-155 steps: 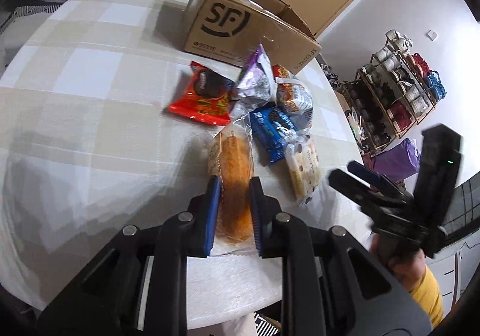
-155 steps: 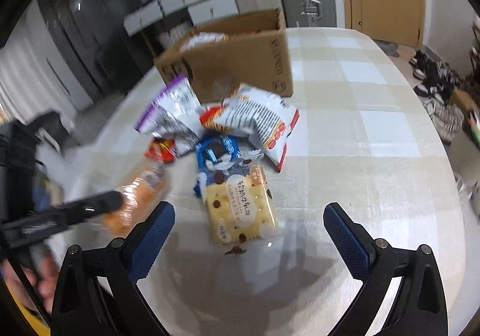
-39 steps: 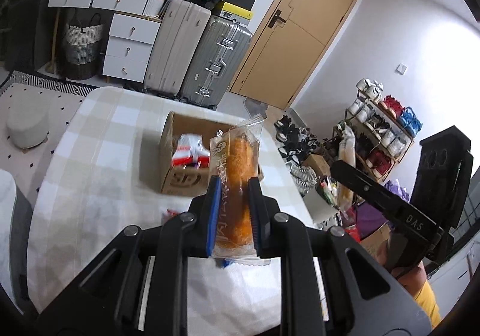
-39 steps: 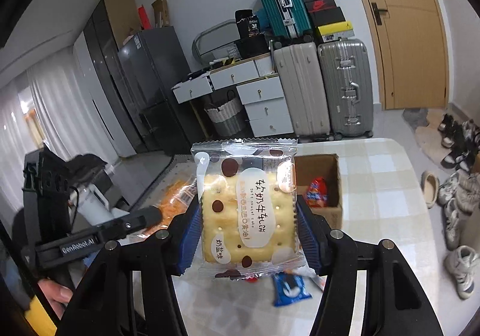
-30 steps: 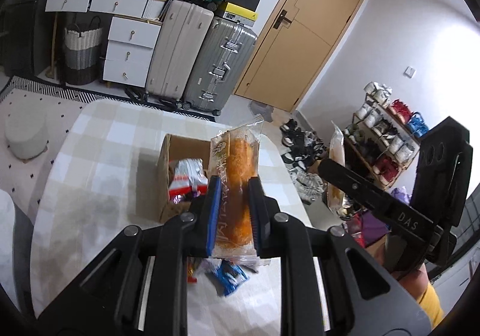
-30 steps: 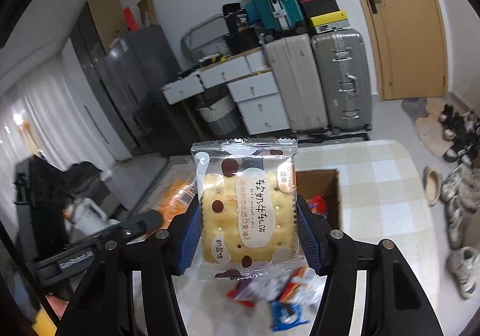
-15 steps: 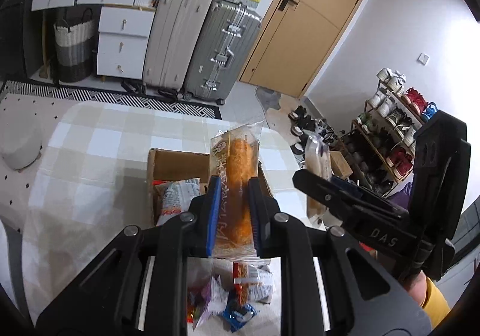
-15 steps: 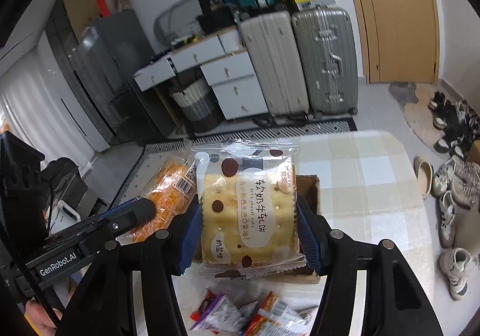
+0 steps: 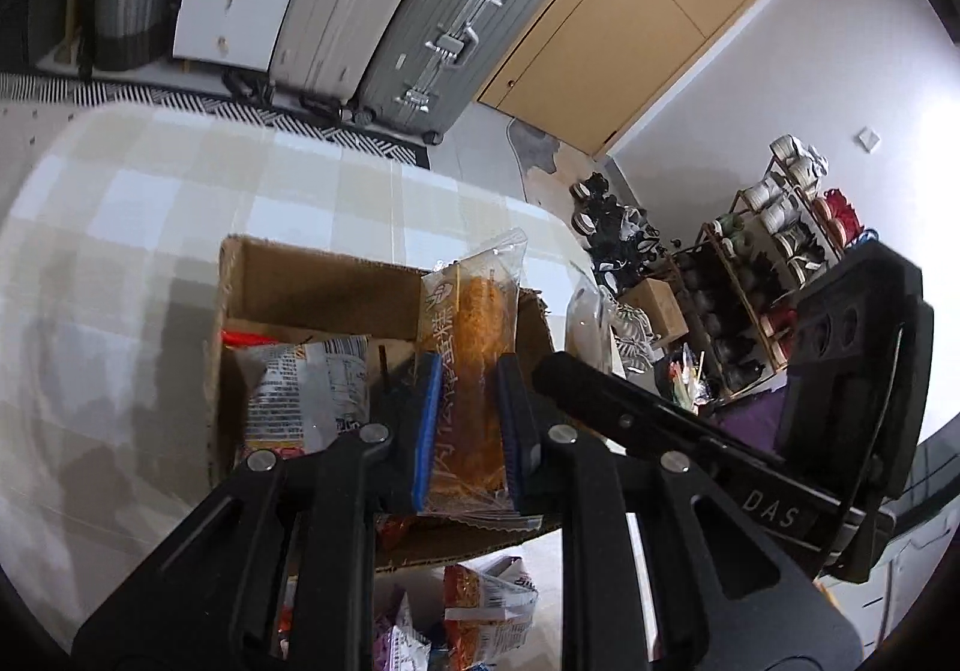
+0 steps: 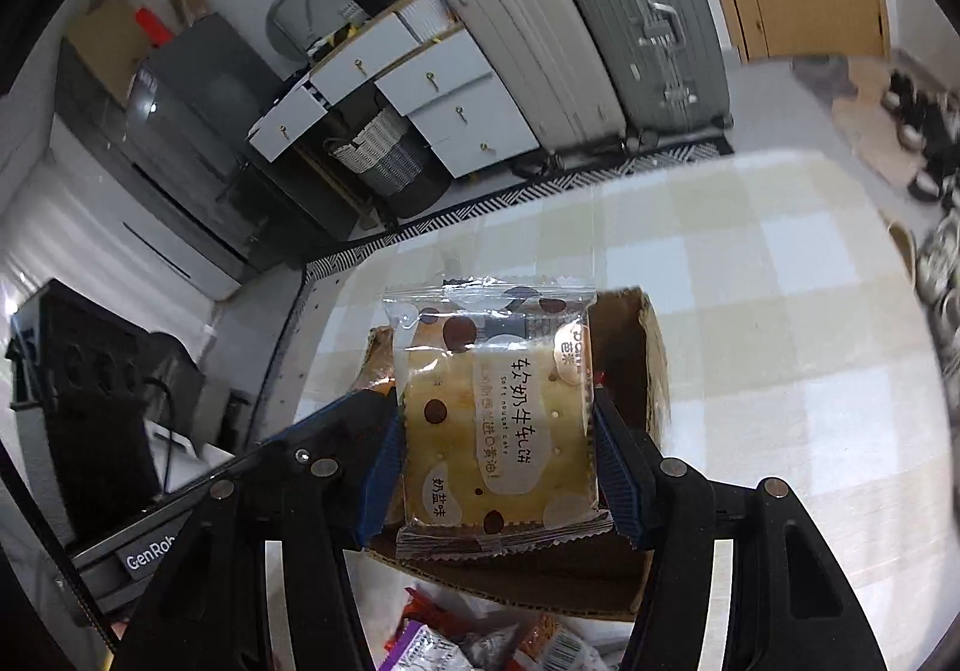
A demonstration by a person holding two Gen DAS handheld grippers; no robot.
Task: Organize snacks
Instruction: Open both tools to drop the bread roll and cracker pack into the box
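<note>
Box (image 10: 651, 371) interior — hidden behind cracker pack (image 10: 501, 431)

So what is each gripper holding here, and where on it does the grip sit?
The left gripper clamps the long orange snack pack across its lower half. The right gripper pinches the square nougat cracker packet by its two side edges.

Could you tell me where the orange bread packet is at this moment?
In the left wrist view, the orange bread packet is clamped in the left claw, above the open cardboard box, right of a silver bag.
</note>
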